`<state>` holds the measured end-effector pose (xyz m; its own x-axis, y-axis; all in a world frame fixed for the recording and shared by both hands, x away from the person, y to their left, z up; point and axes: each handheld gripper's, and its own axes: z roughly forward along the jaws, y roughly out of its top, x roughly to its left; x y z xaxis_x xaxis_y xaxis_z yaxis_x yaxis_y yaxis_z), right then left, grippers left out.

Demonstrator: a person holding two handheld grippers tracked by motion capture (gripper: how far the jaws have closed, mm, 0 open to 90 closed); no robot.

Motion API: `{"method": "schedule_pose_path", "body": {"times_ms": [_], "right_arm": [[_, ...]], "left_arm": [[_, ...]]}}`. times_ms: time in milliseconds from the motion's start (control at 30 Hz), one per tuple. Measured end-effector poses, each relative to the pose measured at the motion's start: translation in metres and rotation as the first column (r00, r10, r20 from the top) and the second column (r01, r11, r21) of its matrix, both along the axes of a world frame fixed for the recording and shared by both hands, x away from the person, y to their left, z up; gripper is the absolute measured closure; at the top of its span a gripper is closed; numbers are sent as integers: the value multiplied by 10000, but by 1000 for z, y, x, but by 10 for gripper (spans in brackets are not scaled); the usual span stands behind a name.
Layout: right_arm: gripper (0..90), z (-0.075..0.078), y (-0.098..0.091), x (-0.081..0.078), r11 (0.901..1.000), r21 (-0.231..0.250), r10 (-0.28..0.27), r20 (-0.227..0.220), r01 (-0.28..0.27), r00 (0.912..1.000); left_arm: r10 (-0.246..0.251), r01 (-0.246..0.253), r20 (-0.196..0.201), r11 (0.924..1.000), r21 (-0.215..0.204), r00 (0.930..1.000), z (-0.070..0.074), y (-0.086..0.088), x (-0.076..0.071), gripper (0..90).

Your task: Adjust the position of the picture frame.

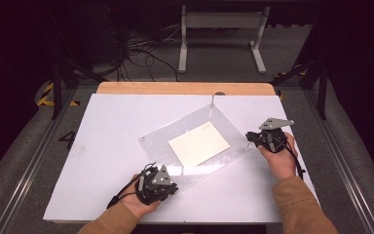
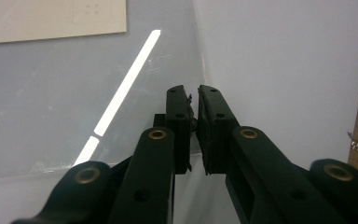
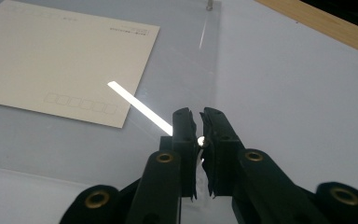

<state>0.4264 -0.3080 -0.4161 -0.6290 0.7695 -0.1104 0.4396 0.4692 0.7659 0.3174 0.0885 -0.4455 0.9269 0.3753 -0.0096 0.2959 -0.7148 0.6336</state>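
Both claws, left and right, pinch the clear sheet's standoff pins and should lift evenly so the card stays put.

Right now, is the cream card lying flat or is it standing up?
Flat. The cream card lies spread within the outline of the clear acrylic sheet on the white table, with no edge lifted; whether above or under the sheet, cannot tell.
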Motion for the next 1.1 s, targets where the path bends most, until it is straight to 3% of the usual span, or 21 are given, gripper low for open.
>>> {"method": "schedule_pose_path", "body": {"times_ms": [133,200,367,667,1100], "right_arm": [[684,2,-4,-8,9983,499,-302,246,289,9992],[667,4,-6,-15,9985,430,-366,361,351,9987],[665,6,-17,-40,9963,789,-416,864,348,9954],[708,-3,-36,-85,9886,1424,-547,425,481,9976],[734,-7,-26,-103,9881,1536,99,69,-108,9999]], "left_arm": [[34,-34,22,10000,33,10000,0,0,-1,836],[-3,3,17,10000,6,10000,0,-1,-1,837],[-285,285,-59,9996,19,9996,1,-5,-4,839],[-812,810,-282,9967,-97,9963,1,-21,-11,840],[-1709,1687,-535,9847,-424,9838,0,-67,-25,841]]}}
